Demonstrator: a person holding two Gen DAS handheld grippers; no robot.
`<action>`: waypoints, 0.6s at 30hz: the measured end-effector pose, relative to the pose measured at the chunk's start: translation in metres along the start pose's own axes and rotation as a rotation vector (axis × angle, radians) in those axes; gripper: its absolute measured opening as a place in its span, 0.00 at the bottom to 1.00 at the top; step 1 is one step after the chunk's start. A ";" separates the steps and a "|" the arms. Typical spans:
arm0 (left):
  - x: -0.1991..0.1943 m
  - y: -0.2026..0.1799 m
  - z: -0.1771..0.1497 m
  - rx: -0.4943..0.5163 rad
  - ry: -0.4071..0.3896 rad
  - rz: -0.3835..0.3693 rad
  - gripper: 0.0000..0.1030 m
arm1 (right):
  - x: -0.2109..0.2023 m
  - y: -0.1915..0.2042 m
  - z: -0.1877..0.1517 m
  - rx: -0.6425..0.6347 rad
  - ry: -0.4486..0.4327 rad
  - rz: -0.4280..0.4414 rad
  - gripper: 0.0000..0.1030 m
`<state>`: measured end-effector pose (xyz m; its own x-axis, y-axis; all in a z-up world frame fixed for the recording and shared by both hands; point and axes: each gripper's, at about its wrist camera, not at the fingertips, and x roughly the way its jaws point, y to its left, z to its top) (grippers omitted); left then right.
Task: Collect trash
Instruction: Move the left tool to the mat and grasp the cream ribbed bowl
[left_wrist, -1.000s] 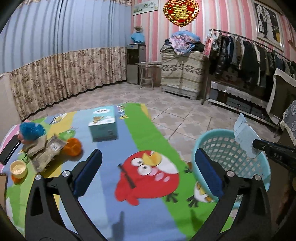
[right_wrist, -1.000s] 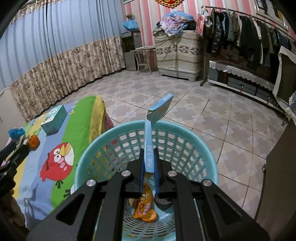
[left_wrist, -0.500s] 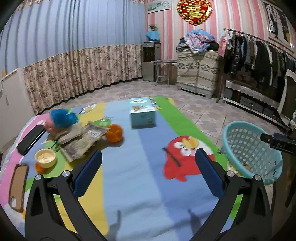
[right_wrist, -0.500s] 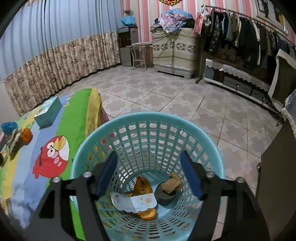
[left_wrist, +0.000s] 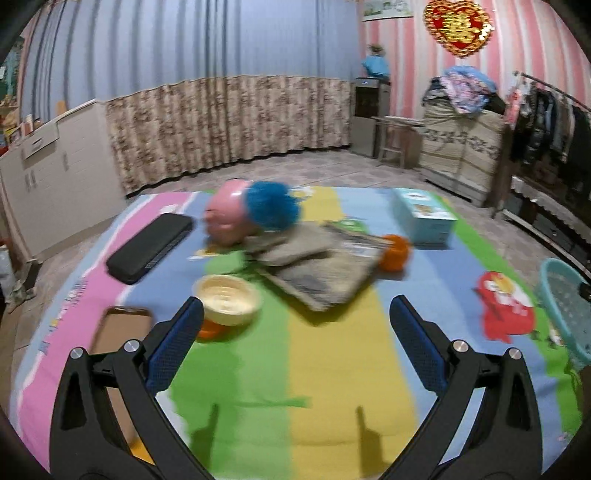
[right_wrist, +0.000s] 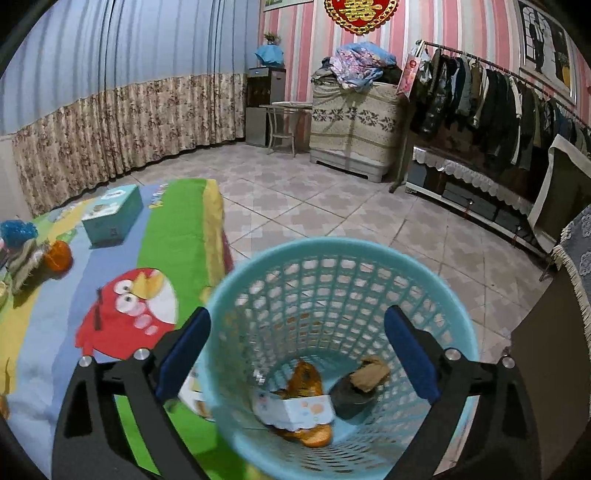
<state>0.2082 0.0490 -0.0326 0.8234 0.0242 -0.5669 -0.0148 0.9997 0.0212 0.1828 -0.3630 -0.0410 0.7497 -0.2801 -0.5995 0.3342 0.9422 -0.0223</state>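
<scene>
A: Right wrist view first. Our right gripper (right_wrist: 297, 354) hangs over the basket (right_wrist: 369, 254), jaws opening wide, nothing btwn the blue textured pads. Basket's turquoise plastic, round, lattice walls, standing on the tiled floor just beside the mat's edge.

B: Trash inside?

A: Yep, at the bottom: white folded card w/ dots (right_wrist: 295, 406), orange crinkly wrapper (right_wrist: 304, 376) under and behind it, dark round lid-like thing (right_wrist: 349, 397) w/ a crumpled tan scrap (right_wrist: 371, 373) on top.

B: Left side?

A: Our left gripper (left_wrist: 295, 345) is spread too, empty, above the striped cartoon mat (left_wrist: 332, 369), which looks soft and flat. Ahead of us, blurry: flat crinkled grey-tan wrappers (left_wrist: 317, 269) in a pile, an orange ball-ish thing (left_wrist: 395, 253) touching their right end, a cream ribbed lid (left_wrist: 227, 304) on smth orange, near the left pad.

B: Other stuff?

A: Black oblong case (left_wrist: 149, 247), pink rounded toy (left_wrist: 229, 218) w/ fuzzy blue pom (left_wrist: 271, 205), pale blue tissue box (left_wrist: 423, 218), brown flat rectangle (left_wrist: 118, 332) at the left edge.
</scene>
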 end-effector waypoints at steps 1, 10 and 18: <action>0.005 0.010 0.002 0.003 0.017 0.008 0.95 | -0.001 0.003 0.000 0.007 -0.001 0.013 0.91; 0.058 0.066 0.003 -0.019 0.164 0.011 0.94 | 0.001 0.052 -0.008 -0.088 0.027 0.053 0.92; 0.091 0.062 0.011 -0.007 0.221 -0.042 0.94 | 0.010 0.072 -0.015 -0.125 0.088 0.083 0.92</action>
<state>0.2887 0.1127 -0.0744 0.6790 -0.0173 -0.7340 0.0127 0.9999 -0.0117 0.2054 -0.2949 -0.0607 0.7170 -0.1882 -0.6712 0.1956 0.9785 -0.0653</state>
